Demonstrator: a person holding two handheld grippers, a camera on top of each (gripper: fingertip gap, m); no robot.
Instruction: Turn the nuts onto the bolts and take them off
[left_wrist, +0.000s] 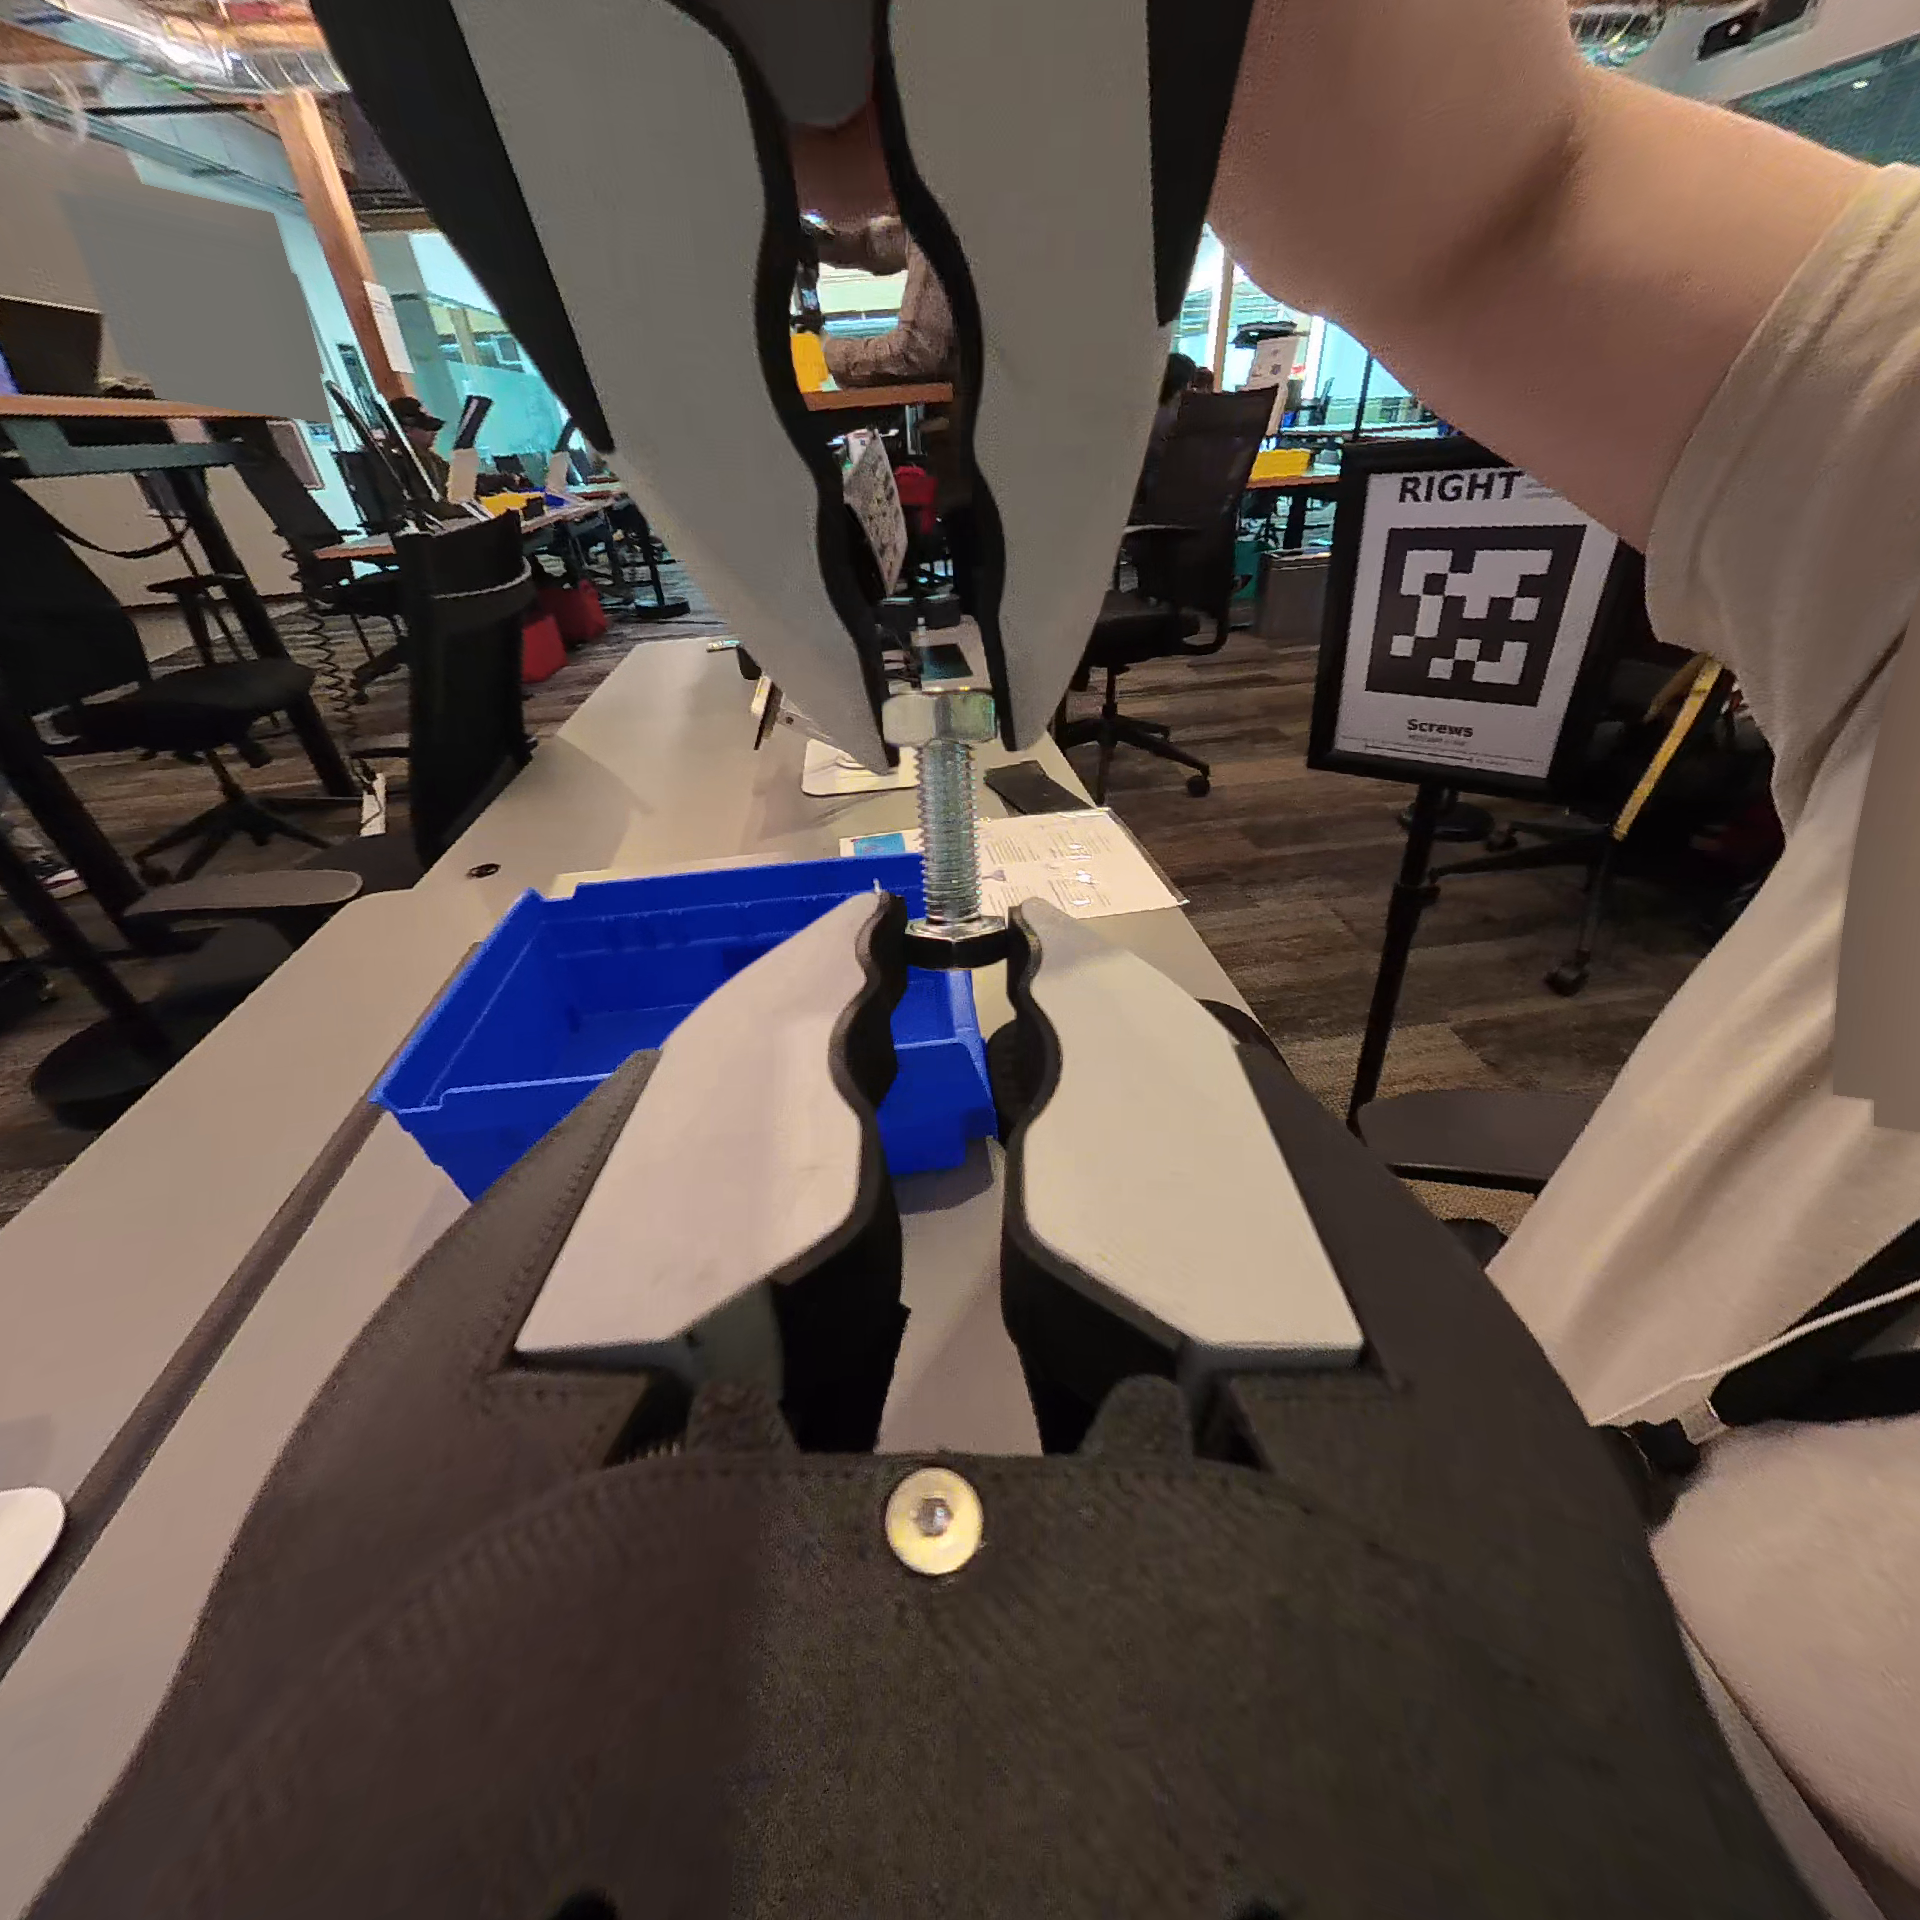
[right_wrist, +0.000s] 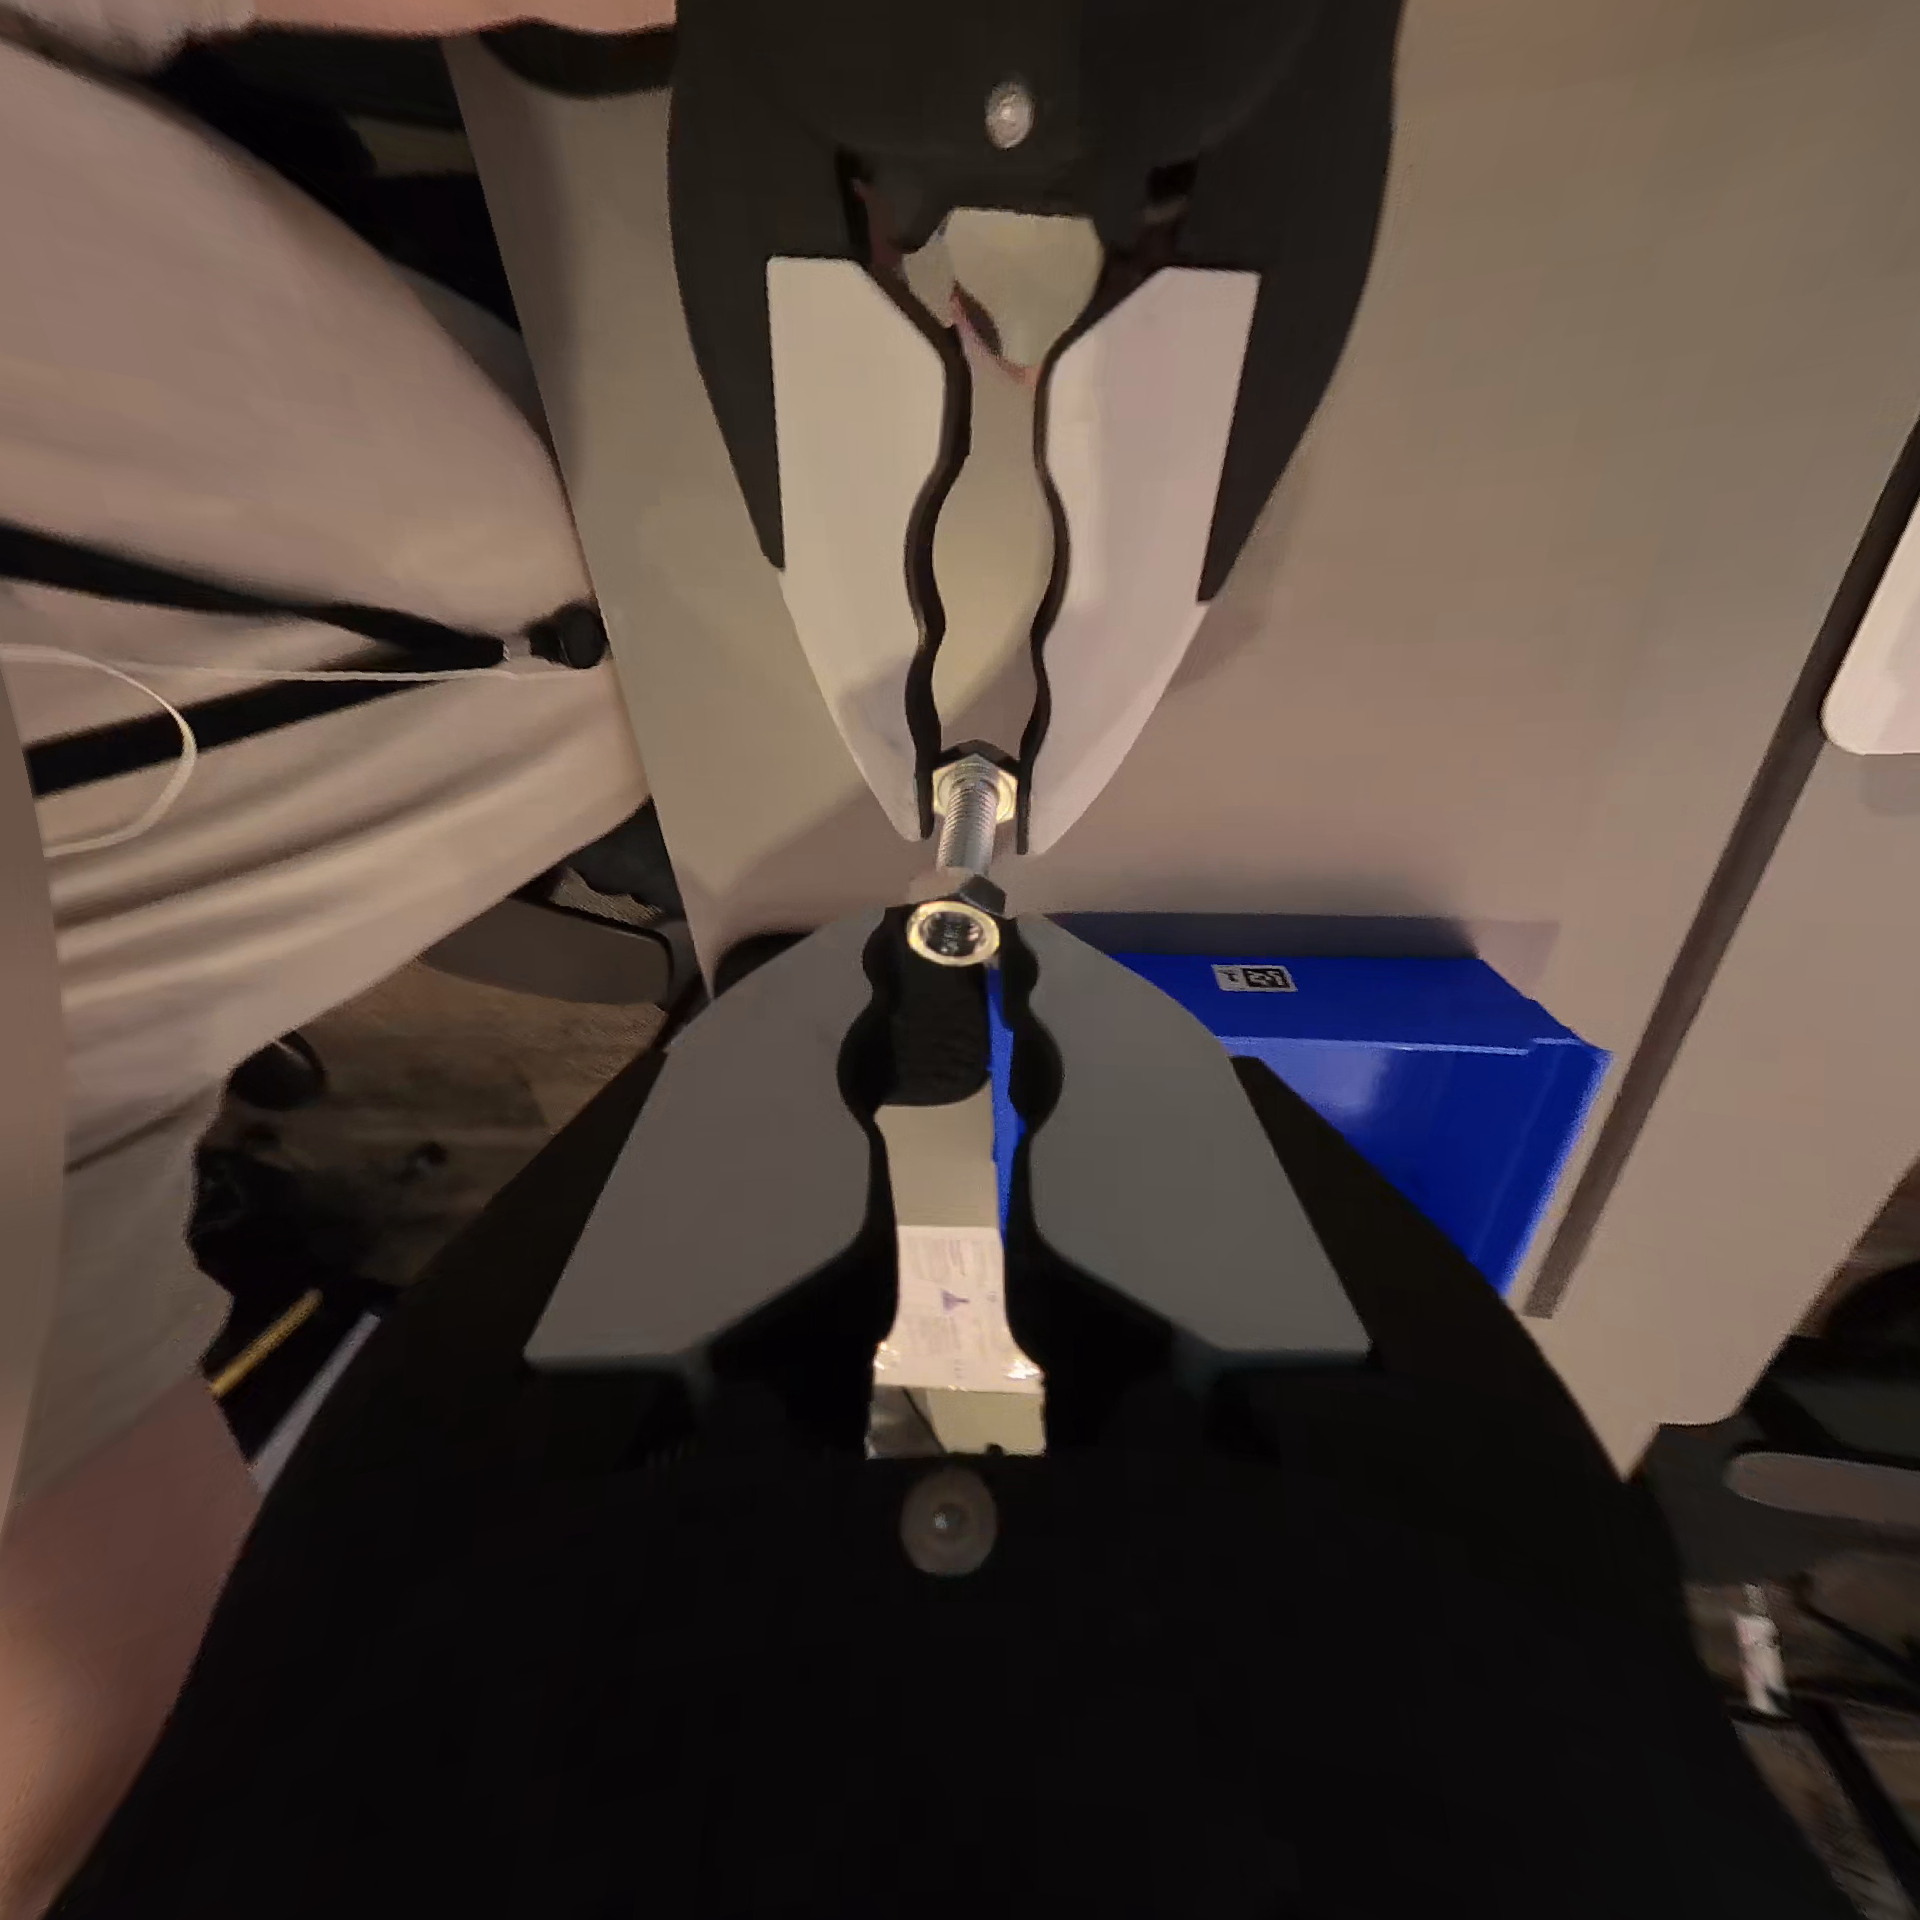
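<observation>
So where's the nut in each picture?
Left wrist view: the nut sits just above the middle, pinched at the tips of the left tongs, at the bolt's bottom end.
Right wrist view: the nut is above the middle, in the far tongs' tips.
Shared landmark: the blue bin.

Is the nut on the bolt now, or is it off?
On. The nut sits around the bolt at the thread's far end from the head, held by the left gripper.
</observation>
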